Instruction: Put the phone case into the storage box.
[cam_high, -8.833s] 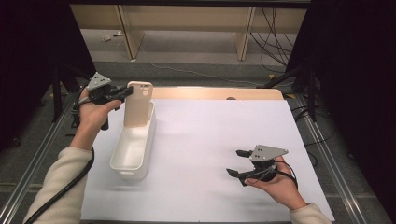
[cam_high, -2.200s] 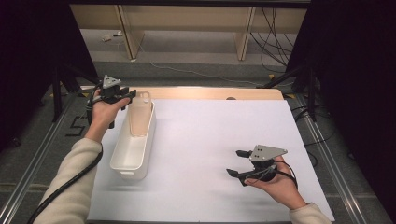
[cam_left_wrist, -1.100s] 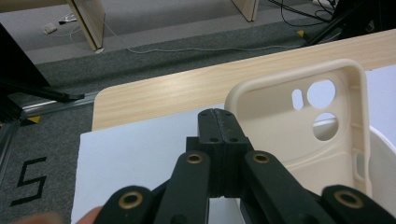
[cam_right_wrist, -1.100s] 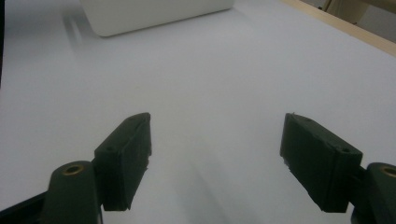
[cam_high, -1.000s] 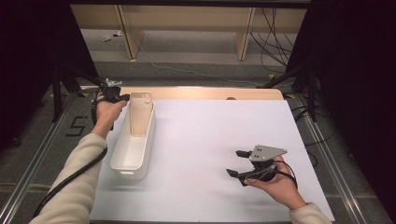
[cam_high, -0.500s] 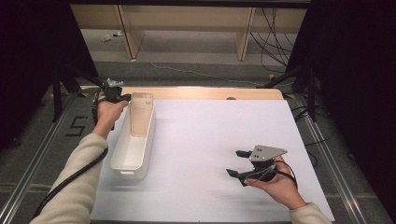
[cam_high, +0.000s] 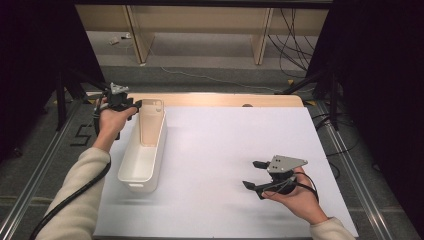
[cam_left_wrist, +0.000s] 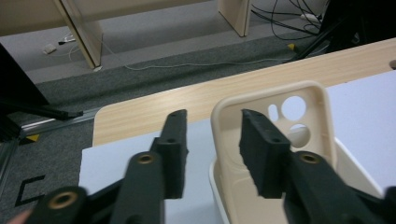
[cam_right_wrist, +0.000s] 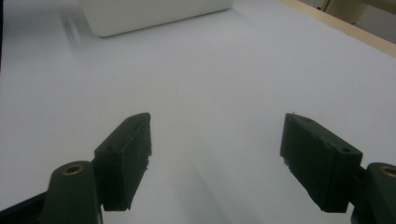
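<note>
A beige phone case (cam_high: 151, 122) (cam_left_wrist: 261, 100) stands leaning inside the far end of a white bin (cam_high: 135, 182) (cam_left_wrist: 355, 168), camera holes up. My left gripper (cam_high: 136, 104) (cam_left_wrist: 212, 140) is at the case's top left corner. Its jaws have just been opening; the case's left rim sits in the gap between them and the pads do not press on it. My right gripper (cam_high: 250, 174) (cam_right_wrist: 217, 154) rests low over the white table sheet (cam_high: 225, 145) at the front right, open with nothing between its fingers.
The bin's near end (cam_right_wrist: 149, 14) lies far ahead of the right gripper. A wooden table edge (cam_high: 225, 99) (cam_left_wrist: 280, 79) runs along the back. Beyond it are grey floor, cables (cam_high: 295, 30) and wooden legs.
The left gripper has carried the case down into the bin's far end and its jaws have parted from the case's rim. The right hand has stayed still.
</note>
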